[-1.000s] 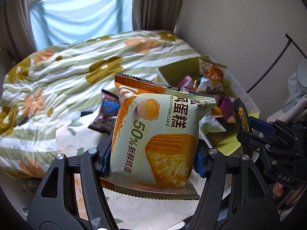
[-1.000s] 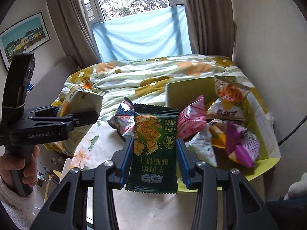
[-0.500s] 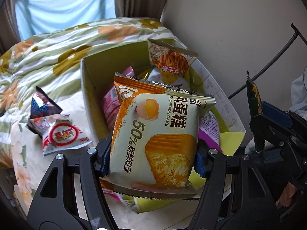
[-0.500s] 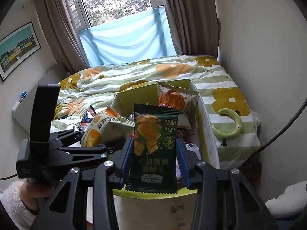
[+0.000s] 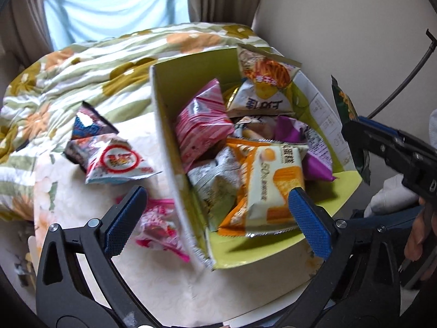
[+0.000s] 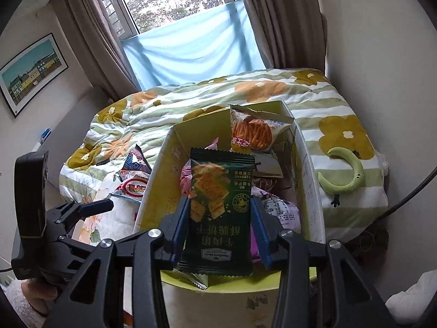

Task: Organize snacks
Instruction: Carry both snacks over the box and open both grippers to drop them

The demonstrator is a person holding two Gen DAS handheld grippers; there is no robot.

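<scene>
A yellow-green cardboard box (image 5: 164, 104) sits on the bed, full of snack packets. My left gripper (image 5: 217, 199) hangs over the box's near left wall and its jaws are opening wide. No pad touches anything. The orange and cream chiffon cake packet (image 5: 273, 180) lies loose on the pile inside the box. My right gripper (image 6: 218, 205) is shut on a dark green cracker packet (image 6: 218, 218), held upright above the box's (image 6: 161, 180) near end. That green packet (image 5: 347, 109) also shows edge-on at the right of the left wrist view.
Loose packets lie on the quilt left of the box: a white one with a red circle (image 5: 117, 161), a dark blue one (image 5: 87, 125), a pink one (image 5: 155, 224). A wall runs close on the right. A green crescent toy (image 6: 347, 175) lies beside the box.
Both grippers moved from over the quilt to over the box. The left jaws sprang open and the cake packet dropped into the box. The right gripper kept its hold on the green packet.
</scene>
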